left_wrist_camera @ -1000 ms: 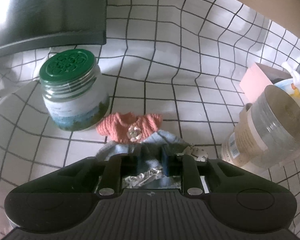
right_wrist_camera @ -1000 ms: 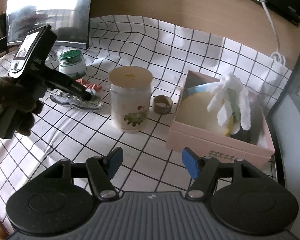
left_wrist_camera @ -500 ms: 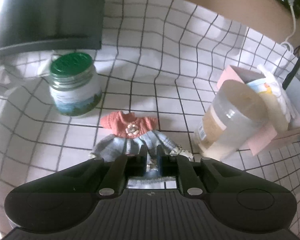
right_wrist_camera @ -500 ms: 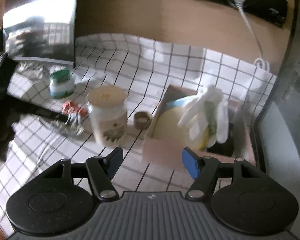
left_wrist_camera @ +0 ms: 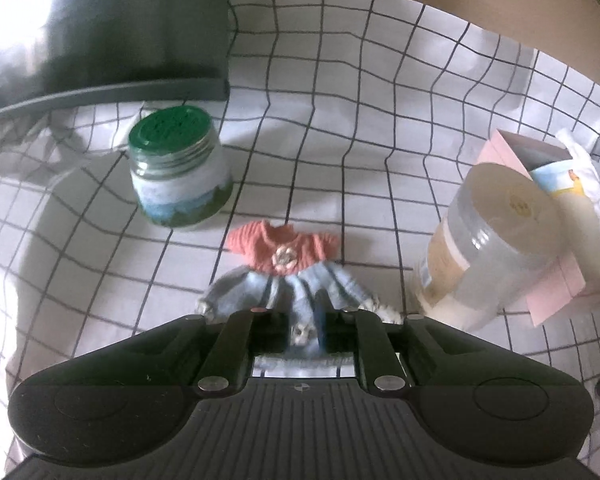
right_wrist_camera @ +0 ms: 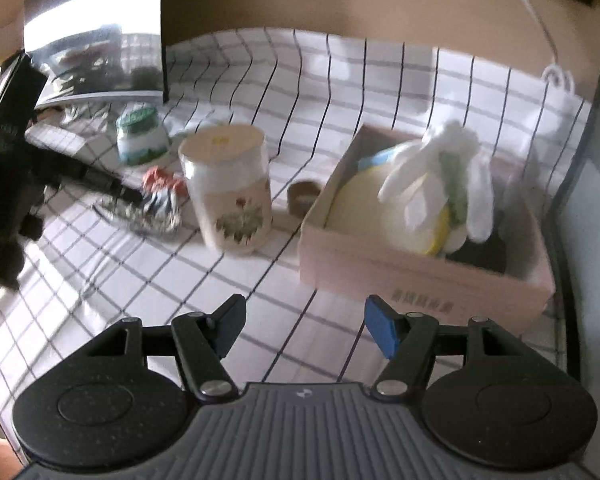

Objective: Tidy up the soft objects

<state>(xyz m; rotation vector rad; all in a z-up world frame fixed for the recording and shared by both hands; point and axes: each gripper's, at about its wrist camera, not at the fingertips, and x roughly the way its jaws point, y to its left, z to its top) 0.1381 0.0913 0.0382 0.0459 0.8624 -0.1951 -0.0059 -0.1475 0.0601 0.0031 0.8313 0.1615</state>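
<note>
On the checked cloth (left_wrist_camera: 380,92), which covers the whole work surface, everything here is placed against the tall cream jar (right_wrist_camera: 228,192) standing near the middle. Largest first: a dark shiny panel (left_wrist_camera: 100,28) stands at the back of the cloth, far left of the tall jar and behind the other items.

The pink box (right_wrist_camera: 420,268) sits to the right of the tall jar, open at the top. Inside it lie a pale yellow round piece and a white soft toy (right_wrist_camera: 440,172) with long floppy parts; details of the toy are blurred.

The tall jar is upright, with a flower print on its side.

A smaller jar with a green lid (left_wrist_camera: 176,168) stands behind and to the left of the tall jar.

The doll dress (left_wrist_camera: 284,272), coral knit top and pale blue skirt, lies just left of the tall jar's base, in front of the green-lidded jar.

A small brown ring (right_wrist_camera: 304,196) rests between the tall jar and the pink box.

Left gripper (left_wrist_camera: 302,326): jaws pinched nearly together on the skirt hem of the dress. Right gripper (right_wrist_camera: 304,326): jaws standing well apart, nothing between them, hovering over bare cloth in front of the tall jar and the box.
</note>
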